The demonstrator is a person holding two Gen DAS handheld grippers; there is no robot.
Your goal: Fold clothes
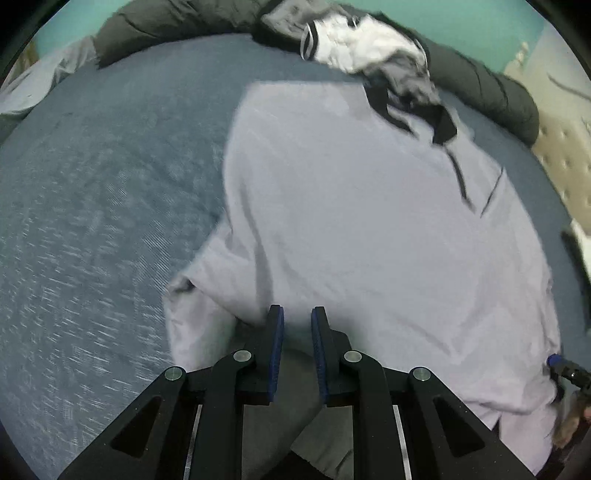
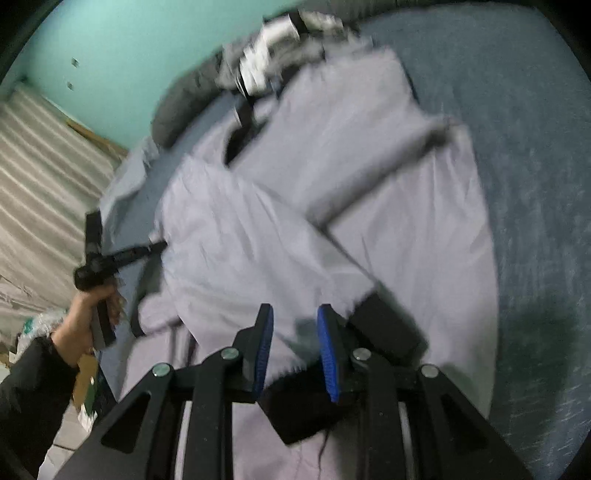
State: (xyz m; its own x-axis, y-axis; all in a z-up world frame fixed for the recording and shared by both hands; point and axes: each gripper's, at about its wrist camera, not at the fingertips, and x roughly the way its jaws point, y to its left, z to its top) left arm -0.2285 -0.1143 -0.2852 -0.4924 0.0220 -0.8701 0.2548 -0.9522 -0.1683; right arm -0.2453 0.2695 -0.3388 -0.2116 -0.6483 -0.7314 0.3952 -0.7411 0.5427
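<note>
Here, in the left wrist view, the left gripper (image 1: 297, 325) hangs just above the near edge of a pale lilac long-sleeved shirt with black collar and cuffs (image 1: 369, 221). Its blue-padded fingers (image 1: 277, 332) stand a little apart with a clear gap between them, and nothing is seen held in that gap. The shirt lies spread flat on a bed with a blue-grey textured cover (image 1: 103, 206), its black collar toward the far side. One sleeve is folded in at the left edge. Beyond the collar a heap of grey and white clothes (image 1: 362, 44) sits against a dark padded jacket (image 1: 170, 22) that runs along the far edge of the bed. The picture is motion-blurred.

In the right wrist view, the right gripper (image 2: 295, 332) is over the lower part of the same shirt (image 2: 369, 147). Its fingers (image 2: 327, 339) are parted, and a black sleeve cuff (image 2: 388, 328) lies just beside the right-hand finger; whether the pad touches it cannot be told. One sleeve is folded diagonally across the body of the shirt. At the left, a person's hand (image 2: 86, 317) in a dark sleeve grips the handle of the other gripper (image 2: 157, 246), whose tip is at the shirt's edge. A turquoise wall (image 2: 122, 59) stands behind the bed.
</note>
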